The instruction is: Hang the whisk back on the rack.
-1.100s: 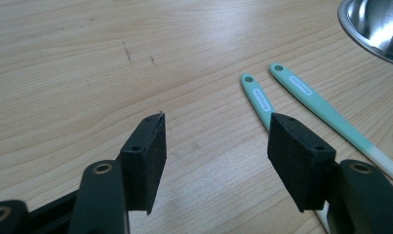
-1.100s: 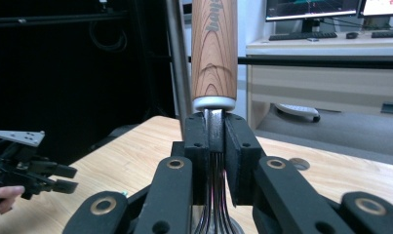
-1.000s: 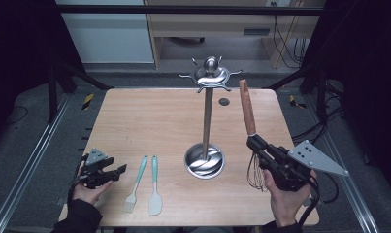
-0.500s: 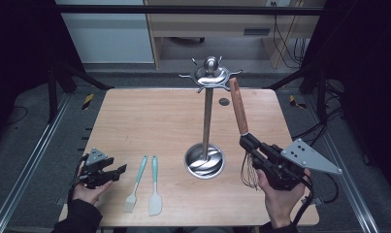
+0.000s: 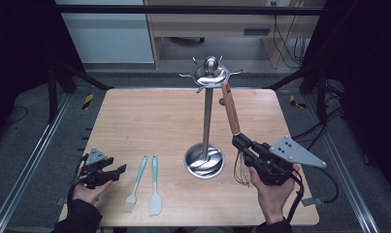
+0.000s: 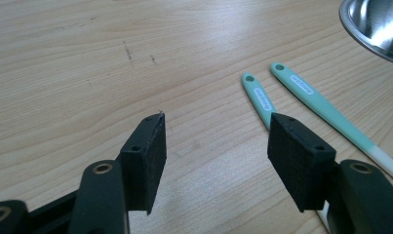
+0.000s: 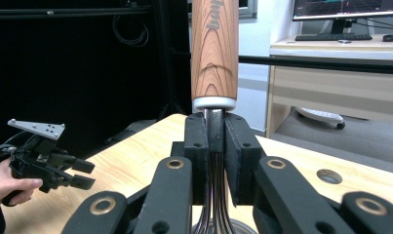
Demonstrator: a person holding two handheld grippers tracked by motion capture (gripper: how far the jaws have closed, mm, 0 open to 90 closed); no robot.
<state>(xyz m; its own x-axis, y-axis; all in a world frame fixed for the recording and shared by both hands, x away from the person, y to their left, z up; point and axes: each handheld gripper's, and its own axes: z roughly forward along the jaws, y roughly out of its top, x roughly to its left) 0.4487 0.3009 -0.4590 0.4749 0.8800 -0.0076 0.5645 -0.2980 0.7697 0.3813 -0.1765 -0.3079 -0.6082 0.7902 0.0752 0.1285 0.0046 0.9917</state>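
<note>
Right hand-held gripper (image 5: 239, 141): I have it clamped on the whisk, the black pads pressed from both sides on the bundle of wires just under the handle's metal collar. In the right gripper view (image 7: 216, 131) the grip sits right at that collar.

Whisk (image 5: 230, 108): it stands nearly upright in my right grip, wooden handle up and leaning a little toward the stand's top, wire loops hanging below the pads over the worktop, just right of the stand's base. In the right gripper view the handle (image 7: 214, 48) rises straight out of the pads.

Stand (image 5: 207, 127): a steel pole on a round dish base near the middle of the worktop, with a hooked crown and ball on top. The whisk's handle tip is near the crown; I cannot tell whether they touch.

Left hand-held gripper (image 5: 116, 171): I hold it low at the front left corner of the worktop, jaws parted, nothing between them. The left gripper view (image 6: 216, 141) shows bare wood between the pads.

Brush (image 5: 136, 183) and spatula (image 5: 154, 185): both lie flat with teal handles, side by side, between the left hand-held gripper and the stand's base, untouched.

Worktop (image 5: 149, 116): light wood.
</note>
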